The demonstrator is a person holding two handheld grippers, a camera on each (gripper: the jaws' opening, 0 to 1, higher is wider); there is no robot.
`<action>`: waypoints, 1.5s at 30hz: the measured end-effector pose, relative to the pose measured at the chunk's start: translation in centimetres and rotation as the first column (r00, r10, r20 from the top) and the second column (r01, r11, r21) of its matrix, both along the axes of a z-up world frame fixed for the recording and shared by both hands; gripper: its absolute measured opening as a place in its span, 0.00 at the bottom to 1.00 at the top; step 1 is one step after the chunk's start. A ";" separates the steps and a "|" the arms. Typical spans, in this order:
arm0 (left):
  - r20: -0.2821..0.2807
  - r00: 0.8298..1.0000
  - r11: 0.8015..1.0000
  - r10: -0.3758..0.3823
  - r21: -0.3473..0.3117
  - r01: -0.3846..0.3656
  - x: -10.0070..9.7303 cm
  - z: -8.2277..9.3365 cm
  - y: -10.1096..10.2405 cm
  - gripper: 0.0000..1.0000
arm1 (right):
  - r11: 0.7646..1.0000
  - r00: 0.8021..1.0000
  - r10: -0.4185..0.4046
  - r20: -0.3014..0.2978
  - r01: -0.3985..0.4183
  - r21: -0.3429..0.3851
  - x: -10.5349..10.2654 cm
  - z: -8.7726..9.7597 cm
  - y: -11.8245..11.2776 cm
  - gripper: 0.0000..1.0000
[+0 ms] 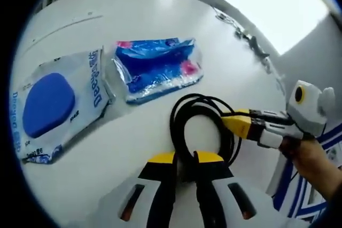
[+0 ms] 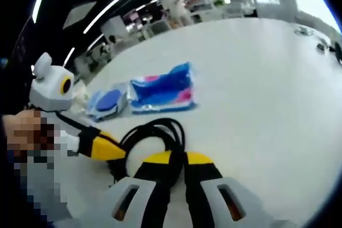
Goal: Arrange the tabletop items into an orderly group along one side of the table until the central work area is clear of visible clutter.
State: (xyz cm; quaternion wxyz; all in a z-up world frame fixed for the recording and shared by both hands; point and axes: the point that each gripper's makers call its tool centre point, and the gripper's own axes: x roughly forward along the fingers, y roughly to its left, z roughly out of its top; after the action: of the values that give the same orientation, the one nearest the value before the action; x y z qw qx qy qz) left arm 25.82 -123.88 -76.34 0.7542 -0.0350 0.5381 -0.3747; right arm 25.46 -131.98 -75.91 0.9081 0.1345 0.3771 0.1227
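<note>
- Your left gripper point(image 1: 184, 165) and right gripper point(image 2: 178, 159) both have fingers clamped on the black cable coil point(image 1: 200, 126), mid-counter point(image 1: 160, 25).
- Wipes pack point(image 1: 56, 105) and blue tissue pack point(image 1: 157, 68) already lie side by side; coil left to place.

The left gripper point(image 1: 185, 165) has two black jaws capped with yellow tips, set on a pale grey body with a dark slot on each side that shows a small orange mark. The right gripper point(image 2: 178, 165) has the same build: yellow tips, black jaws, grey body with slotted sides. Where each comes into the other's view, it shows a rounded white housing with a yellow-ringed dark circle.
</note>
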 end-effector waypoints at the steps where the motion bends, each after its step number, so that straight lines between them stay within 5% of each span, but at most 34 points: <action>1: 0.009 1.000 1.000 -0.009 -0.003 0.009 -0.1 0.0 0.0 0.12 | 1.000 1.000 0.001 0.001 -0.001 -0.004 0.0 0.0 0.0 0.06; 9: 0.010 1.000 0.999 0.016 -0.037 -0.016 -0.1 0.4 -0.3 0.23 | 0.999 1.000 0.007 0.013 -0.007 -0.038 0.2 0.2 -0.3 0.13; 14: 0.043 0.999 0.999 0.027 -0.035 -0.025 0.5 1.1 -0.3 0.44 | 0.999 0.999 0.020 0.041 -0.018 -0.043 0.6 1.2 -0.3 0.42; 16: 0.048 0.998 0.999 0.028 -0.041 -0.026 0.7 1.5 -0.2 0.45 | 0.998 0.999 0.029 0.044 -0.026 -0.063 0.6 1.3 -0.3 0.50; 34: 0.117 0.993 0.998 0.016 -0.056 -0.009 0.1 3.8 0.3 0.61 | 0.996 0.997 0.040 0.069 -0.034 -0.077 0.0 2.3 -0.2 0.52; 45: 0.154 0.985 0.995 0.083 -0.070 -0.073 -0.5 5.8 5.3 0.64 | 0.995 0.996 0.037 0.079 -0.030 -0.091 -0.6 3.3 1.3 0.54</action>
State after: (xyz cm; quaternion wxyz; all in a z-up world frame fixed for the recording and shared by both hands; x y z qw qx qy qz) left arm 25.31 -118.57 -70.49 0.8066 -0.0507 0.4633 -0.3637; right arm 24.83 -130.72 -72.60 0.9255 0.0823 0.3475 0.1261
